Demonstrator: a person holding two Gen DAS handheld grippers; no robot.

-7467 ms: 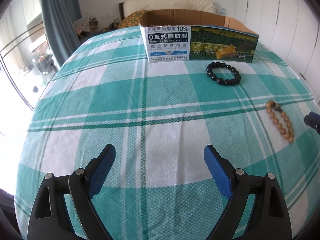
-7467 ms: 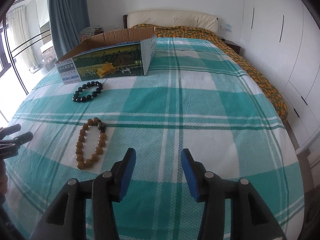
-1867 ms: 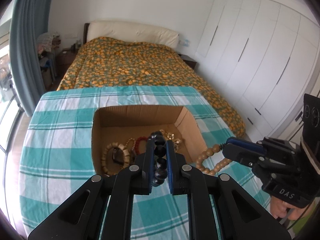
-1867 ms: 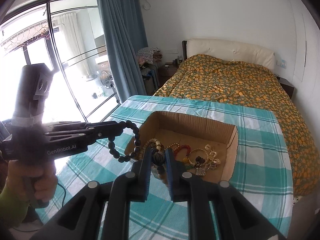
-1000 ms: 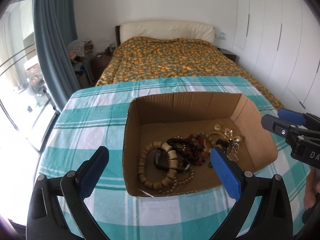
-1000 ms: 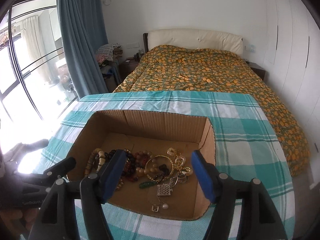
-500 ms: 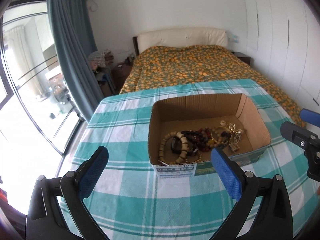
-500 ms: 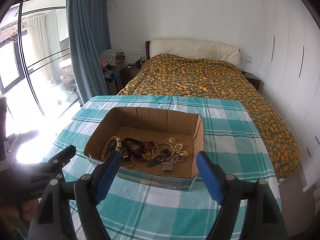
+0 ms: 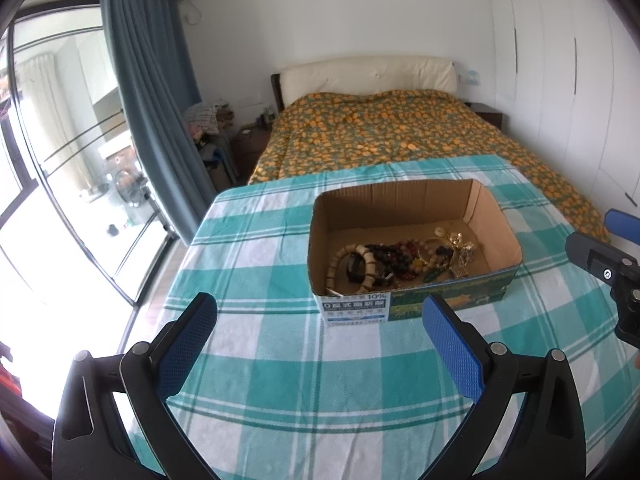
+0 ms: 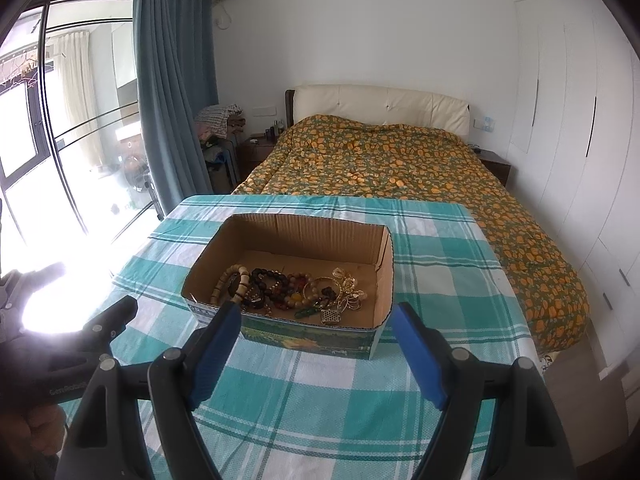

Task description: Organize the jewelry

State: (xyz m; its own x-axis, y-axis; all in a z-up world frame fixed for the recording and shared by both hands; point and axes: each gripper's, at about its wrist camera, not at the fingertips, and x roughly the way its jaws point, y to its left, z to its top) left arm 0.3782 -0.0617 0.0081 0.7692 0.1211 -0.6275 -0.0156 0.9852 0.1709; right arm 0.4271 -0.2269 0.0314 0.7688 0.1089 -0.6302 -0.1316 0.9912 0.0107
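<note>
Both grippers are empty: the left gripper (image 9: pixel 320 344) gapes wide, the right gripper (image 10: pixel 316 352) likewise spread, each above the checked cloth (image 9: pixel 280 360). At twelve o'clock of the right one sits the cardboard box (image 10: pixel 384 256) — a heap of bead bracelets (image 10: pixel 264 284) and gold pieces (image 10: pixel 348 288) inside, tangled, hard to separate.

Ahead of our left gripper (image 9: pixel 320 334) the box (image 9: pixel 496 220) sits on the tablecloth (image 9: pixel 256 248), jewelry (image 9: pixel 396 258) inside (bed (image 9: pixel 384 132) beyond); right gripper (image 10: pixel 316 334) alongside.
</note>
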